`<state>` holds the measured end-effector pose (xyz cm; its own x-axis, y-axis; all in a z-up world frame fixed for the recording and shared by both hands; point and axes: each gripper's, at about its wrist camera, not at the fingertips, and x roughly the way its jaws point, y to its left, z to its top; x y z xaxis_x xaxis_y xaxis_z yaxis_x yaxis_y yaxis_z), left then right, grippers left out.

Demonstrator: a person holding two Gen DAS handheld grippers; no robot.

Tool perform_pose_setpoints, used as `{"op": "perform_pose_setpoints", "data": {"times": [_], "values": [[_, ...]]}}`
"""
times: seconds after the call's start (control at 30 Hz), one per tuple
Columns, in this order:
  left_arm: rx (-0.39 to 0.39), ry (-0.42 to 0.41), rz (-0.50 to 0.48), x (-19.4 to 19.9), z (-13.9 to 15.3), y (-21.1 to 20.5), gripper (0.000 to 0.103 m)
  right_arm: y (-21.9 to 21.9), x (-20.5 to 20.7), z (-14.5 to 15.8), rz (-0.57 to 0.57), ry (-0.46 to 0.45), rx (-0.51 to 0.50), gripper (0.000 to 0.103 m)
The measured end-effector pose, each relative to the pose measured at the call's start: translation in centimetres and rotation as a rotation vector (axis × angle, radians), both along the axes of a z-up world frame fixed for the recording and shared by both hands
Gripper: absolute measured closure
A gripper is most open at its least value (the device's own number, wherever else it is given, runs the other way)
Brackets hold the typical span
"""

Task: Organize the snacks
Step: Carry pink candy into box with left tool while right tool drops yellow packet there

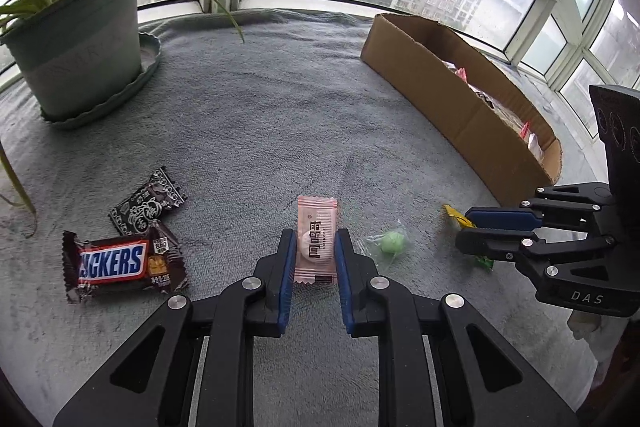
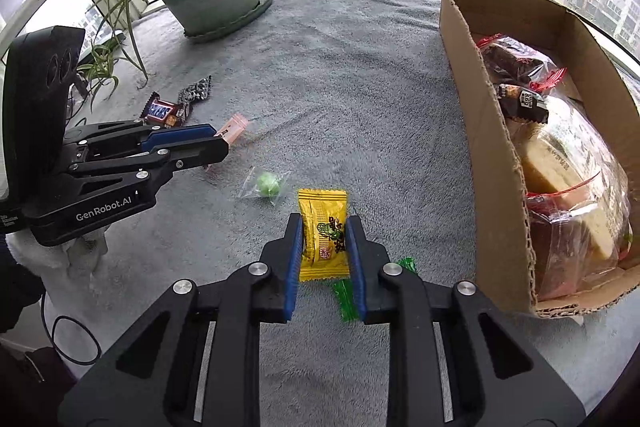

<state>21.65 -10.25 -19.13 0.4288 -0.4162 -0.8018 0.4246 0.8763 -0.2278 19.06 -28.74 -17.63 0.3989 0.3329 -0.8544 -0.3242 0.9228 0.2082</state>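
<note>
Pale pink wrapper [image 1: 316, 239] with dark lettering, sitting between blue pads [image 1: 285, 275] on the black left gripper [image 1: 314, 247]. Bright yellow packet [image 2: 322, 235], green-and-black print, in the black right gripper [image 2: 322, 239]. Round green candy [image 1: 393, 242] in clear film. Brown Snickers bar [image 1: 120, 263], blue letters on white. Black sachet [image 1: 149, 203] with white pattern. Grey fleece blanket [image 1: 280, 115], tan cardboard box [image 2: 480, 131], pale green plant pot [image 1: 76, 43].

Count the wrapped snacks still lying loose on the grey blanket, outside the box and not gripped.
4: Snickers bar and dark patterned packet near the plant, clear-wrapped green candy in the middle, green wrapper under the right gripper. More may be hidden.
</note>
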Motion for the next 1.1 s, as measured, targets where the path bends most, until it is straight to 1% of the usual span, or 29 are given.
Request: {"op": "perform_pose_setpoints", "data": {"times": [0.33,0.53,0.7,0.87,0.97,1.1], "values": [[-0.046,-0.052,0.008,0.3,3.1,-0.5,0.086,-1.4,0.0,4.0,-0.035,-0.09,0.058,0.081],[-0.071,-0.08,-0.002,1.1,4.9,-1.9,0.086,-4.0,1.2,6.1,-0.089,-0.146,0.049,0.081],[-0.102,-0.107,-0.019,2.3,6.3,-3.8,0.086,-7.3,2.8,7.6,-0.154,-0.182,0.037,0.081],[-0.129,-0.125,-0.051,3.4,7.3,-6.8,0.086,-10.1,4.2,8.8,-0.207,-0.213,0.023,0.081],[-0.136,-0.127,-0.067,4.1,7.6,-8.8,0.085,-11.4,5.1,9.0,-0.23,-0.222,0.008,0.081],[-0.136,-0.137,-0.092,4.9,7.9,-11.2,0.085,-13.0,6.6,8.6,-0.252,-0.213,-0.011,0.081]]}}
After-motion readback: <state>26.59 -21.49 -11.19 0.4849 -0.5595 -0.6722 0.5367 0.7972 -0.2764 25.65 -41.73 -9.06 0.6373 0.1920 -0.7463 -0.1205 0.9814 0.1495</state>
